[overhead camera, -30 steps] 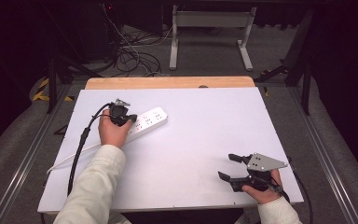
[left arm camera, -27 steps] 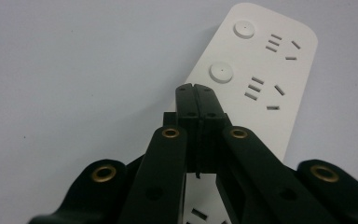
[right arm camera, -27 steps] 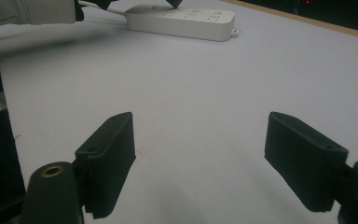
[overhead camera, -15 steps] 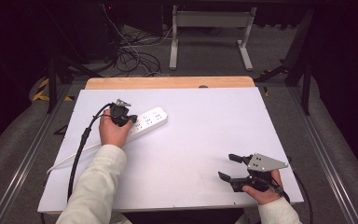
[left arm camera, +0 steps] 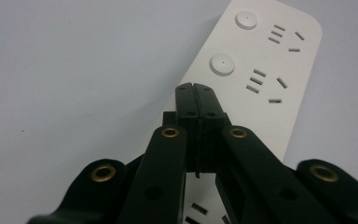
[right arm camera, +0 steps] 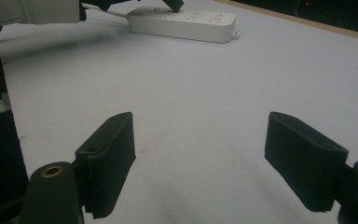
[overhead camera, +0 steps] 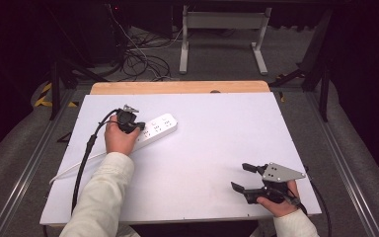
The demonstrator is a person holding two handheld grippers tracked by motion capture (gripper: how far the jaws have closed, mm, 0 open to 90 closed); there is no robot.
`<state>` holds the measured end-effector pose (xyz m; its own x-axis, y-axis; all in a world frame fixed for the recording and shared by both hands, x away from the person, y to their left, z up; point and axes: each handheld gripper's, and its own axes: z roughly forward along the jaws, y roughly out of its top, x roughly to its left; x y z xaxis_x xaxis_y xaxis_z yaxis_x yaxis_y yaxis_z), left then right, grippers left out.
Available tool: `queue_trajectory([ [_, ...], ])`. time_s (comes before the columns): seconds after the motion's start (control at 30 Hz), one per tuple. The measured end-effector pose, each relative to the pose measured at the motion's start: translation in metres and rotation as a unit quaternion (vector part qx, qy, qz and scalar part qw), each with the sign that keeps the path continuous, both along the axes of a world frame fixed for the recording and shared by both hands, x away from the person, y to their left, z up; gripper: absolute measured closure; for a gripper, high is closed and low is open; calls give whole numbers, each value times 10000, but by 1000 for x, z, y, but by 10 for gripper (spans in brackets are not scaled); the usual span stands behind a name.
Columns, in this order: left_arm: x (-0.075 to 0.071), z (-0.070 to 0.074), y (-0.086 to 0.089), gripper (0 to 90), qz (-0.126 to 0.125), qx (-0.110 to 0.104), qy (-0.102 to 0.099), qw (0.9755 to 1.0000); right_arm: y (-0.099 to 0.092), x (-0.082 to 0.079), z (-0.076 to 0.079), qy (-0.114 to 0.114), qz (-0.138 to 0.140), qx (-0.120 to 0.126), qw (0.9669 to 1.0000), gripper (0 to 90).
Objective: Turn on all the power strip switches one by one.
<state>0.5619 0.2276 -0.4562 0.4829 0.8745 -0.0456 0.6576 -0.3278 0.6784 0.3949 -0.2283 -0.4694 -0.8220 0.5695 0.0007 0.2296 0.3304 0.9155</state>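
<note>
Two claws: left claw closed over power strip; right claw agape.

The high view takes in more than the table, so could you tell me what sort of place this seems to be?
Probably a lab or recording workspace: a white-topped table bearing just a power strip, loose cables on the grey floor behind, and a metal stand against a dark backdrop.

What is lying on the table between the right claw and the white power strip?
Nothing: in the right gripper view, only bare white table stretches from the open right claw to the power strip.
</note>
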Motion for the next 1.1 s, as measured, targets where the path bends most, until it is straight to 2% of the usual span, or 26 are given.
queue_trajectory([
  [0.2, 0, 4, -4, 899, -49, 194, -93, 9998, -1, 1, 0, 4, -6, 8, 10000, 248],
  [0.27, 0, 7, -3, 898, 18, 31, -120, 9999, -1, 1, 0, 7, -11, 5, 10000, 248],
  [0.3, -1, 11, -2, 898, 38, -250, -276, 9993, -1, 1, 0, 15, -17, 10, 10000, 248],
  [0.33, 0, 14, -3, 898, 14, -338, -291, 9990, -1, 2, 0, 17, -23, 9, 10000, 248],
  [0.53, -1, 23, -14, 898, -179, -222, -438, 9986, -2, 2, -1, 19, -9, 14, 10000, 248],
  [0.63, 0, 25, -17, 898, -193, -425, -437, 9980, -2, 2, -1, 11, -8, 21, 10000, 248],
  [0.8, 3, 24, -23, 898, -297, -582, -415, 9970, -2, 1, 0, 15, 2, 21, 10000, 248],
  [0.83, 3, 23, -24, 898, -300, -587, -399, 9970, -1, 1, 0, 16, 3, 22, 10000, 248],
  [0.87, 5, 23, -25, 898, -336, -487, -433, 9973, -1, 1, 0, 14, 5, 20, 10000, 248],
  [0.97, 10, 18, -27, 898, -377, -363, -377, 9979, -2, 2, -1, 16, -6, 25, 10000, 248],
  [1.1, 14, 14, -28, 898, -273, -392, -389, 9981, -2, 2, -1, 44, -16, 14, 10000, 248],
])
